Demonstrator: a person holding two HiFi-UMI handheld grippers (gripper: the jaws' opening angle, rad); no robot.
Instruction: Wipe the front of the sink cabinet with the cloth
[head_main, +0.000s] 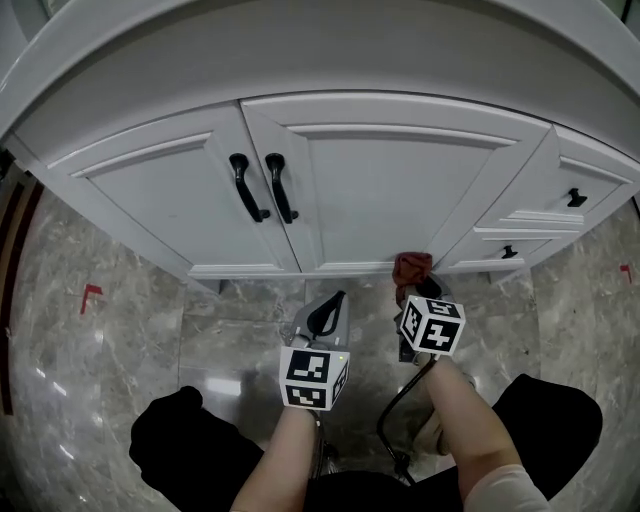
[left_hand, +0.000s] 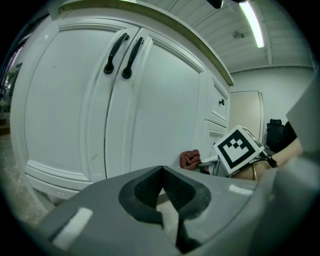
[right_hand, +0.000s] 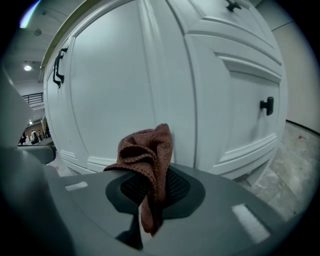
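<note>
The white sink cabinet (head_main: 380, 190) has two doors with black handles (head_main: 264, 187) and drawers at the right. My right gripper (head_main: 412, 283) is shut on a reddish-brown cloth (head_main: 411, 267), held against the bottom rail of the right door. In the right gripper view the bunched cloth (right_hand: 147, 155) sticks up from the jaws (right_hand: 150, 192) close to the door panel (right_hand: 115, 95). My left gripper (head_main: 322, 318) hovers shut and empty over the floor, left of the right one; its view shows the doors (left_hand: 75, 110), the cloth (left_hand: 189, 159) and the right gripper's marker cube (left_hand: 238, 148).
The floor (head_main: 120, 300) is grey marble tile with red tape marks (head_main: 90, 294). Drawers with small black knobs (head_main: 576, 198) sit right of the doors. The person's dark knees (head_main: 185, 440) and a cable (head_main: 395, 425) are at the bottom. The countertop edge (head_main: 330, 50) overhangs the cabinet.
</note>
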